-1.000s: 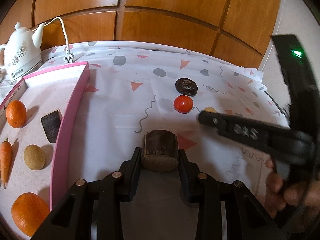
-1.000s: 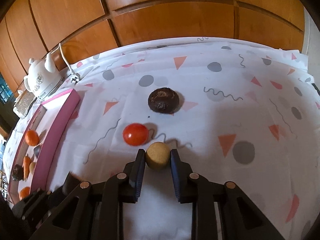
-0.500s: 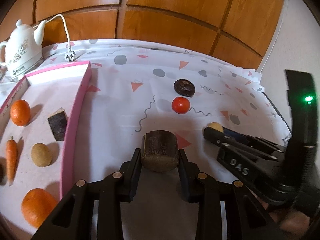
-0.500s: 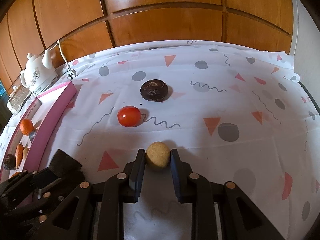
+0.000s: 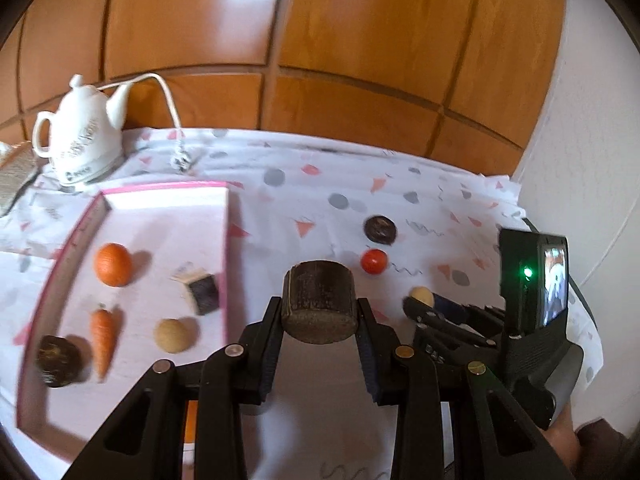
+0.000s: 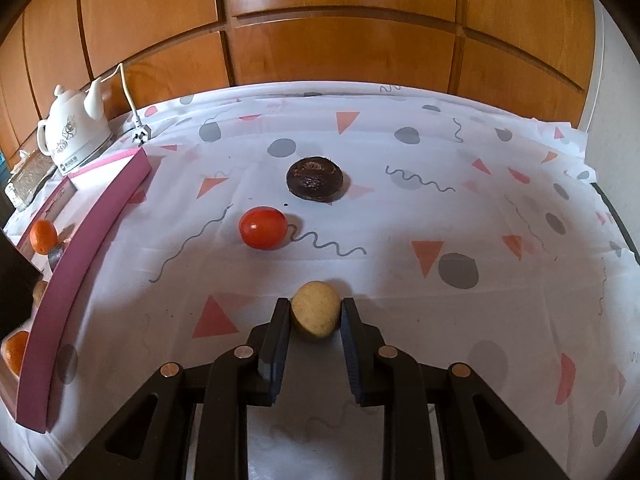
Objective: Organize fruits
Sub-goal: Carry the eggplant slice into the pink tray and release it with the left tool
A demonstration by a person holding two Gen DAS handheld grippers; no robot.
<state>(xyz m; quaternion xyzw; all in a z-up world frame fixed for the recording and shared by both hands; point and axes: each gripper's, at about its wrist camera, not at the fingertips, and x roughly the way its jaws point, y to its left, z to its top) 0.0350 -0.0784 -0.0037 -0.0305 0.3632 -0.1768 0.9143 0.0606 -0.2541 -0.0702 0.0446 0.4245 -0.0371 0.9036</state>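
My left gripper (image 5: 319, 312) is shut on a dark brown cylindrical piece (image 5: 319, 306) and holds it above the cloth, right of the pink tray (image 5: 226, 264). The tray holds an orange (image 5: 113, 264), a carrot (image 5: 103, 336), a tan round fruit (image 5: 172, 335), a dark block (image 5: 203, 294) and a dark round piece (image 5: 56, 360). My right gripper (image 6: 316, 316) is shut on a tan round fruit (image 6: 315, 314); it also shows in the left wrist view (image 5: 420, 300). A red tomato (image 6: 263, 227) and a dark round fruit (image 6: 315, 178) lie on the cloth beyond it.
A white kettle (image 5: 82, 140) with its cord and plug (image 6: 140, 134) stands at the back left behind the tray. A wooden panelled wall (image 6: 340, 36) runs behind the table. The table's right edge (image 6: 616, 216) is near a white wall.
My left gripper has lifted and drawn back with the brown piece, so more of the tray shows. My right gripper has drawn back from the tomato with the tan fruit.
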